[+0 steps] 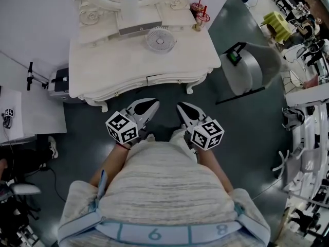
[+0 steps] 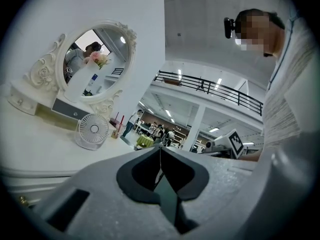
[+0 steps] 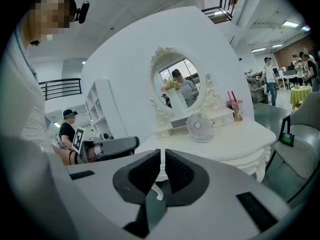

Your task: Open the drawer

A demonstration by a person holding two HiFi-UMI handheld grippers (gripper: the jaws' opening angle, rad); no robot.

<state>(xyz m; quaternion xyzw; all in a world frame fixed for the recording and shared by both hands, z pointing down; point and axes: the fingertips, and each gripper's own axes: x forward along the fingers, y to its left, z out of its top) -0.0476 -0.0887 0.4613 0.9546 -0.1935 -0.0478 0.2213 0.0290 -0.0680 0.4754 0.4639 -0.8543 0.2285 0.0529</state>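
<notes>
The left gripper (image 1: 147, 107) is held level and points toward 12 o'clock, its jaws pressed together on nothing. Just beside it, the right gripper (image 1: 184, 108) tilts slightly down, its jaws likewise closed and empty. At 12 o'clock stands an ornate white dressing table (image 1: 103, 60). Its closed white front drawer (image 1: 169, 79) is near both tips but untouched. A small round white fan (image 1: 160, 39) sits on top. A grey chair (image 1: 249, 68) stands at 2 o'clock.

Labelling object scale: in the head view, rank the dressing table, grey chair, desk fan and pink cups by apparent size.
1. dressing table, largest
2. grey chair
3. desk fan
4. pink cups, smallest, though they stand farthest from the camera
</notes>
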